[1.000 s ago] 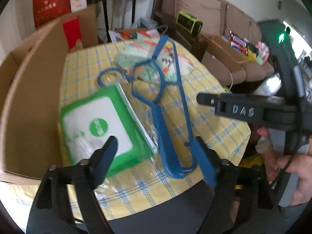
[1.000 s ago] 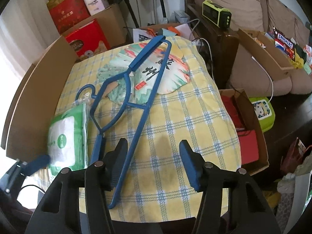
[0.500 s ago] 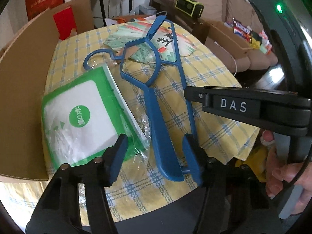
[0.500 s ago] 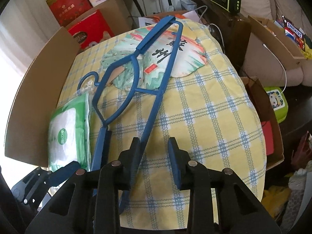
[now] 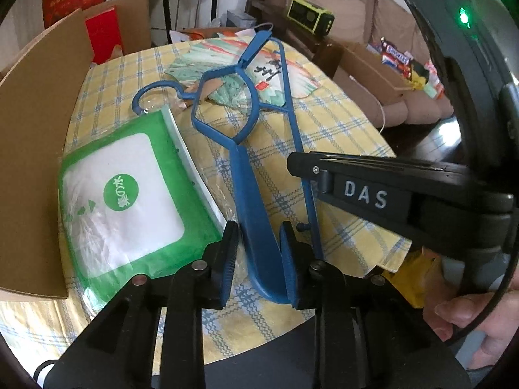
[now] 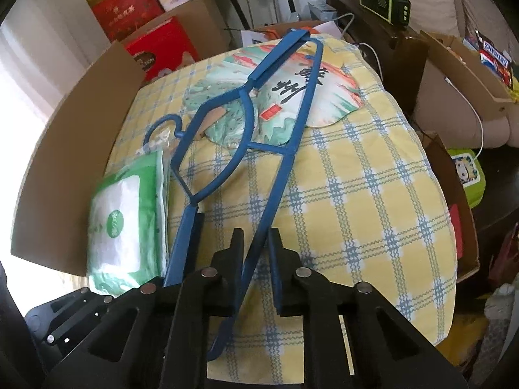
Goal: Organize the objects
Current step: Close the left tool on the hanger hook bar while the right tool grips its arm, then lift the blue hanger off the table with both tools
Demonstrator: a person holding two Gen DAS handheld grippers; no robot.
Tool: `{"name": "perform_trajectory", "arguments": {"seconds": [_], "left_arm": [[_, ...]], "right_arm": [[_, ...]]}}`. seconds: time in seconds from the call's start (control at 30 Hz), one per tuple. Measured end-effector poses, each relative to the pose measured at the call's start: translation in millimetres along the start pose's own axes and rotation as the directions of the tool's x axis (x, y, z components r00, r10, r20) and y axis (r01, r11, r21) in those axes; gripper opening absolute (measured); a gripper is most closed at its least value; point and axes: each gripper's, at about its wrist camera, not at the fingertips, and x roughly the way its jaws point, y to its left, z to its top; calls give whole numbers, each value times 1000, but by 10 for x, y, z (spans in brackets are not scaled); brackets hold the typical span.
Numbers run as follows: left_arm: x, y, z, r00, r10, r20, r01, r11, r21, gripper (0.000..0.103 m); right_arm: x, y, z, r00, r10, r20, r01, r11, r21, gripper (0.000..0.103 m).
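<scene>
A blue plastic hanger lies on the yellow checked tablecloth. Its far end rests on a painted paper fan. My left gripper is shut on the hanger's broad near shoulder. My right gripper is shut on the hanger's thin bottom bar. The right gripper's body shows in the left wrist view. A green and white wipes pack lies left of the hanger, also in the right wrist view.
A cardboard wall stands along the table's left side. Red boxes sit behind it. A sofa with cardboard boxes is to the right. A green radio stands at the back. Boxes lie on the floor.
Both grippers have moved forward and closed: the left one on the hanger's broad shoulder, the right one on its thin bar.
</scene>
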Motion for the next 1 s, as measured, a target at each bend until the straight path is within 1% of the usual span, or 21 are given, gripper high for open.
{"name": "perform_trajectory", "arguments": {"seconds": [0.1,0.2,0.3,0.33,0.37,0.4,0.47,0.53,0.67,0.83,0.93,0.97,1.0], "left_arm": [[-61,18,10,1000,-17,23,18,1000,-16,23],[-114,26,18,999,-27,44,28,999,-24,23],[-105,39,14,999,-37,35,38,999,-36,23],[-106,48,11,998,-50,35,51,998,-46,23],[-112,58,12,998,-57,35,58,997,-55,23],[-119,57,17,998,-57,35,59,997,-54,23],[-128,53,10,998,-52,37,54,997,-51,23],[-137,72,10,997,-59,40,62,996,-62,23],[-224,89,23,995,-74,65,79,994,-75,22],[-395,75,50,990,-72,120,81,994,-70,21],[-485,112,56,986,-86,143,99,991,-87,20],[-516,143,65,984,-97,149,113,989,-101,19],[-546,162,64,982,-101,157,119,987,-108,14]], "right_arm": [[-51,-48,-3,999,37,12,-38,999,31,11],[-84,-25,7,999,41,19,-42,999,34,11],[-39,-37,0,998,62,-10,-62,997,50,17],[4,-45,-11,996,80,-33,-78,995,56,19],[15,-56,-28,994,102,-31,-99,993,70,19],[2,-59,-37,994,103,-23,-102,992,73,18],[-4,-64,-37,995,102,-16,-101,991,83,12],[-15,-70,-39,994,108,-10,-107,990,86,12],[-120,-52,-41,993,116,24,-118,990,83,13],[-334,82,-7,994,77,83,-80,997,24,13],[-448,159,8,991,69,117,-69,998,-6,14],[-484,185,12,990,67,128,-66,998,-16,14],[-512,220,21,988,68,138,-64,998,-27,14]]}}
